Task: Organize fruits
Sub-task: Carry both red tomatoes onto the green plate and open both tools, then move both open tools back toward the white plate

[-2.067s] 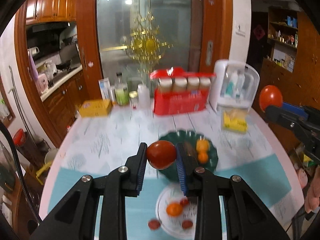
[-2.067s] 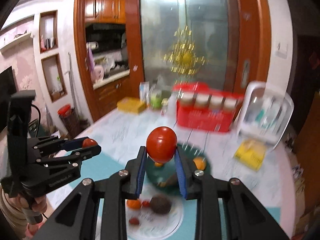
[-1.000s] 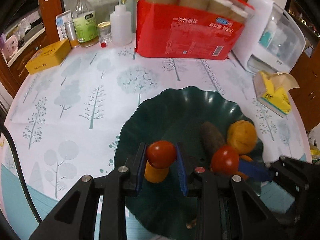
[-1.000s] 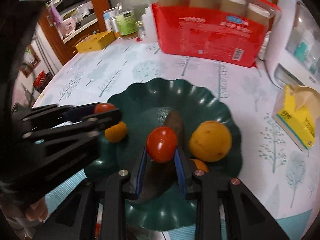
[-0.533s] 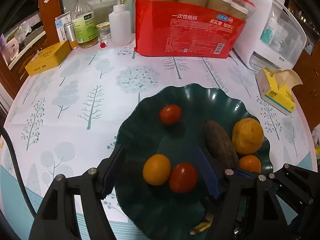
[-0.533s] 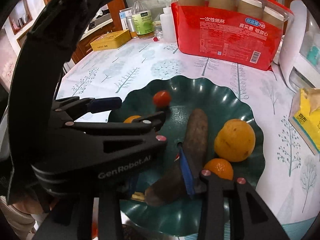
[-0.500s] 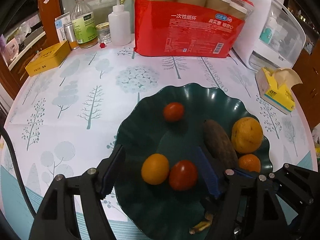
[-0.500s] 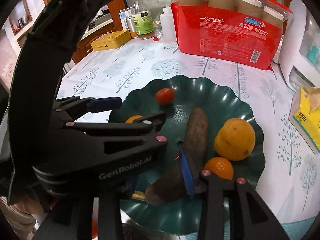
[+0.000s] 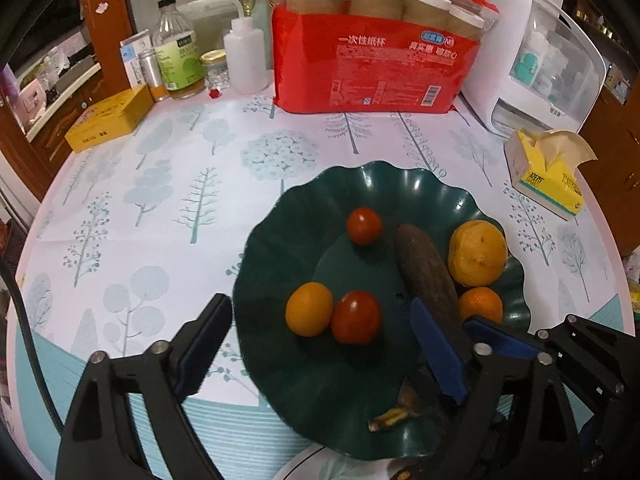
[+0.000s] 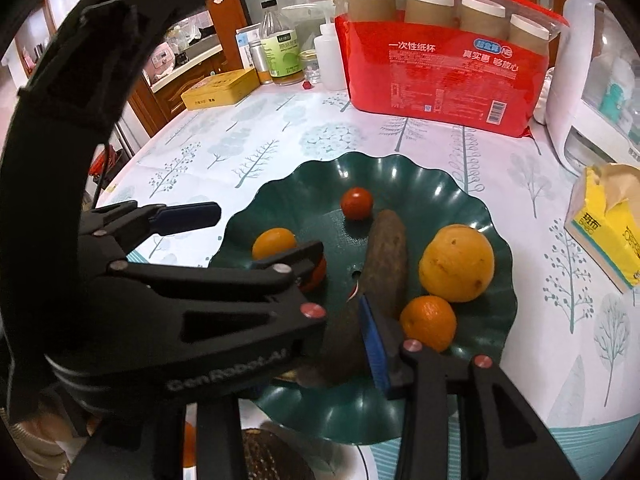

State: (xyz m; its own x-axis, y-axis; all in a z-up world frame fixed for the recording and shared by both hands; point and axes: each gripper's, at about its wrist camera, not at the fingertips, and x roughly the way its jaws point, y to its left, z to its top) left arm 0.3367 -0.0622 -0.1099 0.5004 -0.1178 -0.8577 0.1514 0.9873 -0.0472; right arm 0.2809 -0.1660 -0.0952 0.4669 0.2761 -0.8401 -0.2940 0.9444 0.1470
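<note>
— What are you standing over?

— A round table (image 9: 168, 184) under a white cloth printed with pale blue-green trees, a teal band along its near edge. Toward the near right edge sits a dark green scalloped plastic dish (image 9: 404, 184) with the fruit in it: a small red tomato (image 9: 363, 225) toward the far side, a second red tomato (image 9: 355, 317) touching a small orange mandarin (image 9: 309, 309) at the near left, a long brown fruit (image 9: 420, 268) down the middle, a big yellow-orange citrus (image 9: 477, 253) and a small tangerine (image 9: 480, 305) at the right.

— And your jaws?

— My left gripper (image 9: 320, 344) has just been spreading; its blue pads stand wide either side of the near tomato and mandarin, touching neither. My right gripper (image 10: 340, 320) is part-way spread, beside the brown fruit, and holds nothing that I can see.

— The far edge?

— A red pack of paper cups (image 9: 376, 64), a white plastic cabinet (image 9: 532, 68) at the far right, a yellow tissue box (image 9: 548, 176) on the right edge, bottles (image 9: 180, 52) and a yellow tin (image 9: 108, 120) at the far left. Behind are red-brown wooden door frames and a glass door.
</note>
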